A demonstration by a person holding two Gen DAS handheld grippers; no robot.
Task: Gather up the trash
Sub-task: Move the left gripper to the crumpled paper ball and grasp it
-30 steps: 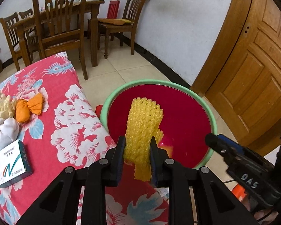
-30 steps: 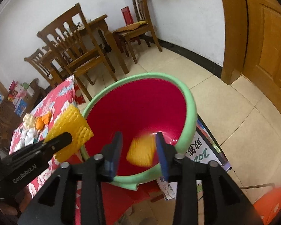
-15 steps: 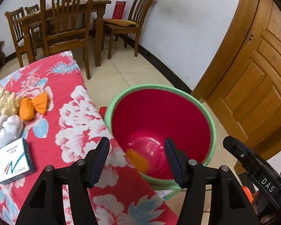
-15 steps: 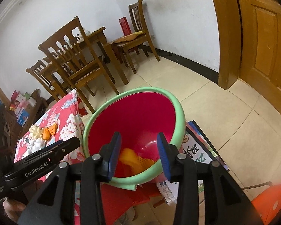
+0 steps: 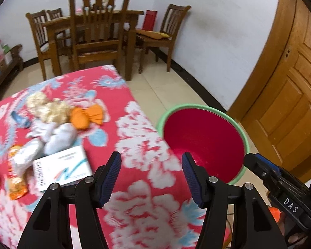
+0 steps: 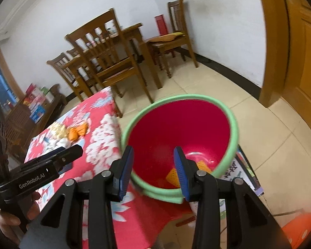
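Both grippers hang empty above the edge of the table [image 5: 139, 178]: the left gripper [image 5: 151, 176] has its jaws spread with only the flowered cloth [image 5: 134, 145] showing between them, and the right gripper [image 6: 153, 168] stands parted over the near rim of the bin [image 6: 234, 128], nothing pressed by its pads. The bin sits on the floor hard against the table's corner, and yellow foam netting [image 6: 172, 174] lies at its bottom. The rest of the trash is a loose heap on the cloth, well to the left of the bin: an orange wrapper [image 5: 87, 117], a pale foam wad [image 5: 47, 108], crumpled tissue [image 5: 58, 134], a white box [image 5: 62, 166] and a snack packet [image 5: 16, 176], most of them touching or overlapping. The likely trouble lies in that crowding. A closing pinch on the box could catch the tissue that rests on its corner and drag it off the table edge instead of lifting it. The tissue and foam are soft and light; I judge they may slip from a shallow grip or cling to a pad at release and miss the bin. The cloth itself is slack, so fingertips set too low could bunch it and pull the whole heap along. The two grippers also work close together, and a reach across could knock one against the other. The left view is blurred, so finer details of the heap cannot be told.
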